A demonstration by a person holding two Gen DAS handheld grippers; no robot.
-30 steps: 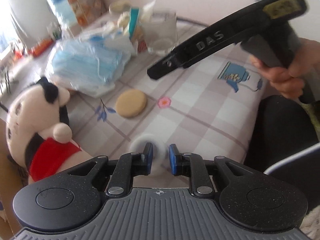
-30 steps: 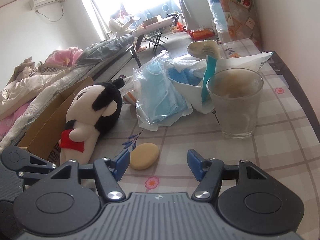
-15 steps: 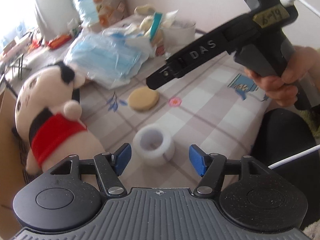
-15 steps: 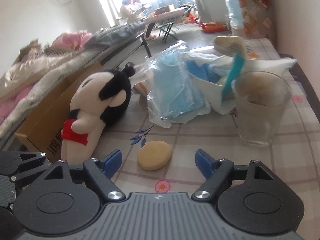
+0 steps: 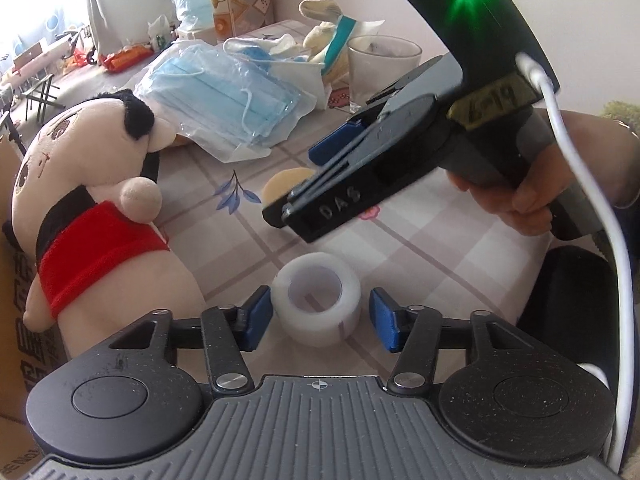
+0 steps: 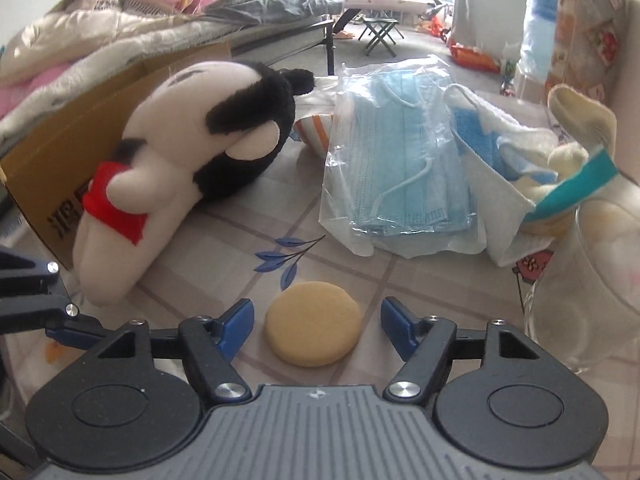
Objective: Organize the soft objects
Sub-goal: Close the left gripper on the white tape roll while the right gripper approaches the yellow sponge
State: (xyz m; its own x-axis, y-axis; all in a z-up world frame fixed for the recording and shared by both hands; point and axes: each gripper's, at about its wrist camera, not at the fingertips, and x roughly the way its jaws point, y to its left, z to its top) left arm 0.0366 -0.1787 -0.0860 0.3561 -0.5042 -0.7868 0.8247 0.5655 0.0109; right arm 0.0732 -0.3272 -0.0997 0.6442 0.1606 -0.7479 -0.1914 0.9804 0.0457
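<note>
We've got the left hand-held gripper [image 5: 316, 316] straddling the white tape roll [image 5: 317, 304] on the checked worktop [image 5: 420, 248] — jaws closing, pads not yet on it. Right hand-held gripper [image 6: 316, 322] brackets the tan sponge puff [image 6: 313, 328], jaws closing too, still clear of it. Plush doll [image 6: 180, 184] lies left against a cardboard box [image 6: 60, 156]; bagged face masks [image 6: 404, 168] sit beyond the puff.

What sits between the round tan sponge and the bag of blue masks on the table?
Bare checked tablecloth with a printed blue leaf sprig, nothing else, between sponge and mask bag; the right wrist view shows it.
</note>
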